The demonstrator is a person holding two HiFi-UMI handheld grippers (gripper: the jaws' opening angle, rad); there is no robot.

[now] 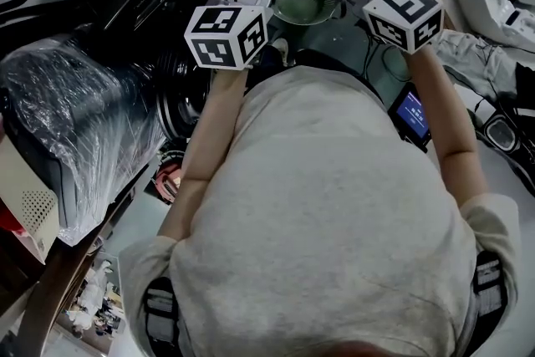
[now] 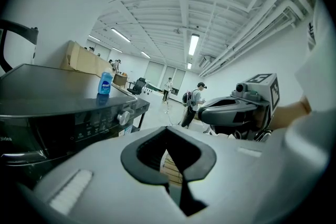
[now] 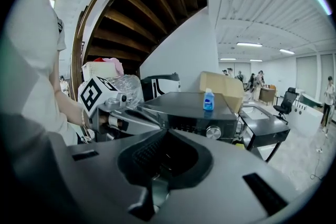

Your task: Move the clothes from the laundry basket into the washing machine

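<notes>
Up by the chest, left gripper [image 2: 167, 131] and right gripper [image 3: 167, 132] are pinched together on nothing, maybe waiting beside the dark metal washing machine [image 3: 184, 103].

A large open lab hall with strip lights [image 2: 193, 44], office chair [image 3: 287, 101], washing machine [image 3: 184, 105].

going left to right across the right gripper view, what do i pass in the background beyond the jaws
white basket → blue bottle → office chair → standing person at the right edge
</notes>
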